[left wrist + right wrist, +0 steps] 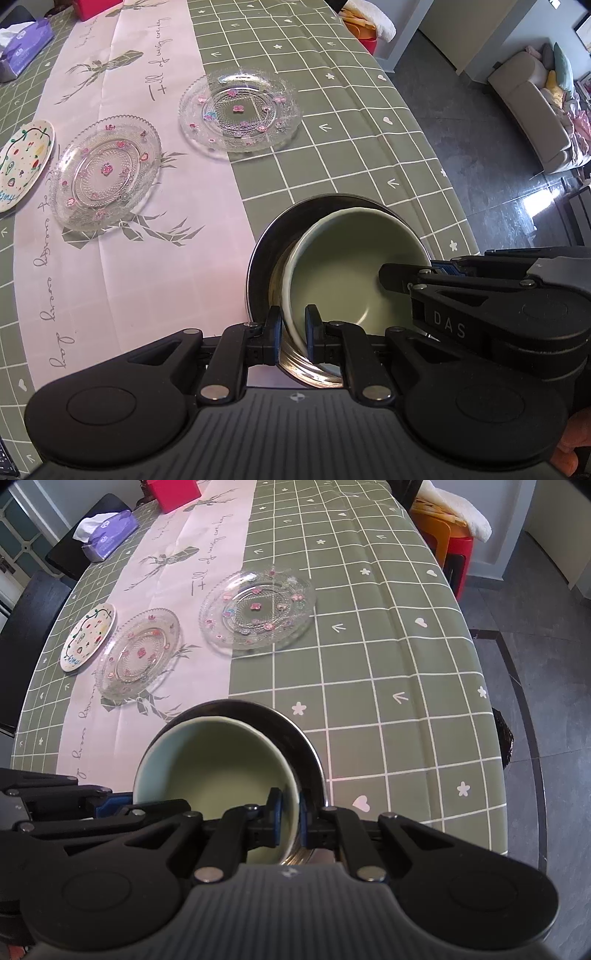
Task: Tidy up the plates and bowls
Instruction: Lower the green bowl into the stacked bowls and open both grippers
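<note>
Two grippers clamp one pale green bowl by opposite sides of its rim. The left gripper has its fingers closed on the near rim, one pad inside, one outside. The right gripper pinches the rim likewise; "DAS" is embossed on its body in the left wrist view. The green bowl sits tilted inside a steel bowl, which rests on the surface. Beyond the fingers lie two clear glass plates with pink flowers, and further left a white painted plate. The pink runner carries script reading "Full of", the rest unclear. A tissue box stands far off.
</note>
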A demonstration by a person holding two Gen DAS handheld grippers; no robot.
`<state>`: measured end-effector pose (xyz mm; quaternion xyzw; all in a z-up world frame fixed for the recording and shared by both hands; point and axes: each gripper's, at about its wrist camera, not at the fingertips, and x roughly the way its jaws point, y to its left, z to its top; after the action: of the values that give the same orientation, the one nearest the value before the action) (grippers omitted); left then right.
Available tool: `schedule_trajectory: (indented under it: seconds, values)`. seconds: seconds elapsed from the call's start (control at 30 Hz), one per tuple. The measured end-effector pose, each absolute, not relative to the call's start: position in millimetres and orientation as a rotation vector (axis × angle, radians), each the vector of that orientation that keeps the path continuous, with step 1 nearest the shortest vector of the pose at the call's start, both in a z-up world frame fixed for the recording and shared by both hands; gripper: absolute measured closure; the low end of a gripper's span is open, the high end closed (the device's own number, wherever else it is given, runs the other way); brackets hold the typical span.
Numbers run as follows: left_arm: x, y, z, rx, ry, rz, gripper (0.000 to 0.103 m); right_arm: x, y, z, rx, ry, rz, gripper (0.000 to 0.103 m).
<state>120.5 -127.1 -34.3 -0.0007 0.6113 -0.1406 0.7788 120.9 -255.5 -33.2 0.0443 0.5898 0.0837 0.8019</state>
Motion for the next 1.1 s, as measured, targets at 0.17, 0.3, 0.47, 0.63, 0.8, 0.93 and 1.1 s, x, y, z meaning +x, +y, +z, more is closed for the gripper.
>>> schedule_trajectory:
  seconds: [0.17,0.3,0.47,0.63,0.8,0.93,1.1]
  values:
    - [122.3,-123.7,-35.9,-0.016,1.323,-0.300,0.089,121.2,-253.9,-34.0,0.083,1.263,0.180,0.094]
    - [120.9,-120.7,-34.3,-0.031,1.321,-0.308,0.089,120.9,-251.8,-33.3,0.066,1.259,0.176,0.091]
    - [121.0,-116.8,-25.1,-0.043,1.290,-0.309,0.089,120.8,-252.3,-27.6,0.073,1.240,0.171,0.088]
    - [118.7,-112.9,-17.5,-0.048,1.270,-0.321,0.089,118.5,-250.9,-16.9,0.064,1.211,0.167,0.084]
    - [114.0,-109.6,-5.9,-0.052,1.226,-0.338,0.089,115.0,-248.6,-8.6,0.056,1.191,0.165,0.071]
    - [108.0,-104.5,3.7,-0.035,1.176,-0.343,0.080,111.6,-245.3,-0.9,0.045,1.167,0.154,0.054]
    - [99.6,-90.7,11.9,-0.001,1.113,-0.332,0.060,109.6,-241.1,4.5,0.052,1.160,0.142,0.038]
